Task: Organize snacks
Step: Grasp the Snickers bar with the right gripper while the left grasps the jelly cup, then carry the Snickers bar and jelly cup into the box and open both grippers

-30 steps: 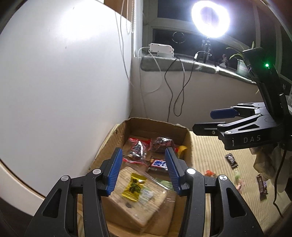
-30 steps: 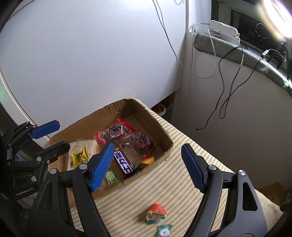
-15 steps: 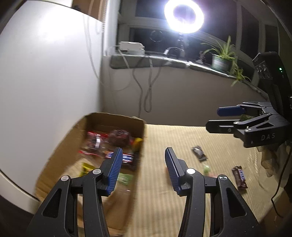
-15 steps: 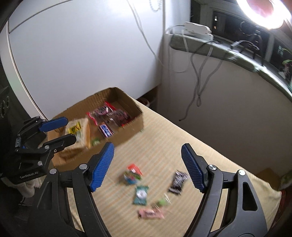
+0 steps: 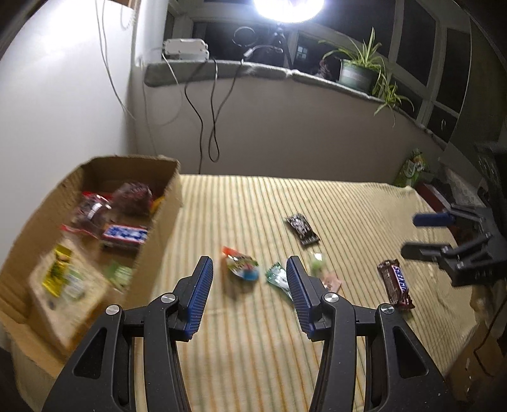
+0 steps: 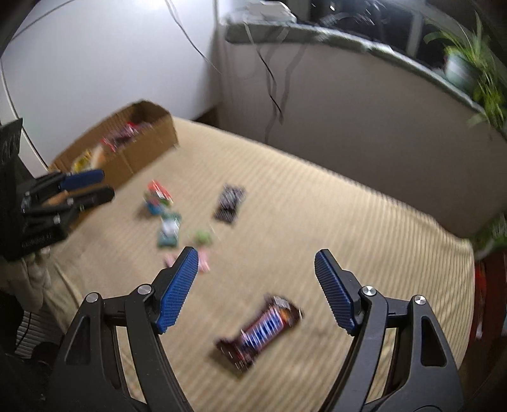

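A cardboard box (image 5: 168, 202) at the left of the striped table holds several snacks; it also shows in the right wrist view (image 6: 152, 133). Loose on the cloth lie a red-green packet (image 5: 240, 267), a green packet (image 5: 279, 279), a black packet (image 5: 302, 229) and a Snickers bar (image 5: 396, 283). My left gripper (image 5: 248, 298) is open and empty above the red-green and green packets. My right gripper (image 6: 256, 291) is open and empty, with the Snickers bar (image 6: 263, 329) lying between and below its fingers.
The striped cloth (image 5: 253, 348) covers the table. A white panel (image 5: 63, 95) stands behind the box. Cables (image 5: 206, 104) hang from the window ledge, which carries a potted plant (image 5: 358, 73) and a ring light (image 5: 288, 6). A green bag (image 5: 412, 166) sits at the far right.
Both grippers have swung right, away from the box and over the loose snacks. The right gripper has come to sit over the Snickers bar. Both stay open.
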A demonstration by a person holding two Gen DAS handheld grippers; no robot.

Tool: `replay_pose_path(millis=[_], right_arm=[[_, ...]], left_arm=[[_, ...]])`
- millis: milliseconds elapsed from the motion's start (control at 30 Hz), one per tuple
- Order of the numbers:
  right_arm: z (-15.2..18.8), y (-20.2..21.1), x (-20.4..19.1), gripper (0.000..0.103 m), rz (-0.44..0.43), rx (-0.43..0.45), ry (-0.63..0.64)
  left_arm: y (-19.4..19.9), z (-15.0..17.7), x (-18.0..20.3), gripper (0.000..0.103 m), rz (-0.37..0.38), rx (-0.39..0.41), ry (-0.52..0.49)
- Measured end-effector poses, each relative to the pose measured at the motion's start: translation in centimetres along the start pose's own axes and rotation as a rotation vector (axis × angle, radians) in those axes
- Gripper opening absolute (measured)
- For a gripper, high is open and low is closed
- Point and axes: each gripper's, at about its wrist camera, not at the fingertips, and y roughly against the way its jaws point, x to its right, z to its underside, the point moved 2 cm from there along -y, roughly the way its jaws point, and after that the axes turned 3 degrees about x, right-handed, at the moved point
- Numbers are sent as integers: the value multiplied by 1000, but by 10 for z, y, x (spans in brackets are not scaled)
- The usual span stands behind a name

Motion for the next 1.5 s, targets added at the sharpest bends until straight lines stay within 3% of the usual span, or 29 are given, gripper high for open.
replay_pose_path(millis=[267,400,567,800,933,1000,1167,1267,1500], right_arm=[[46,-12,27,79,-54,-102,-160],[58,-17,25,79,-83,-135,-181],[60,-26,20,79,-91,-143,-201],[54,-40,8,78,-54,-138,-152],[52,-44,-1,70,8,-132,-85],[53,-45,-5,65,38,-131,-48],[51,-42,-2,36,52,-124,-31],[51,-40,1,31,42,-122,-39],[52,-37,3,30,21,-111,-57]], left_arm=[[-23,6,5,47,-4,-51,9],[-33,5,0,47,-15,-68,31],[-48,7,0,46,-29,-84,40],[-60,5,-7,34,-45,-94,65],[-66,8,-5,22,-40,-109,50],[-68,6,-5,22,-41,-109,43],[-67,6,-4,22,-41,-100,40],[-64,8,-4,21,-42,-93,34],[-56,7,-3,21,-40,-73,27]])
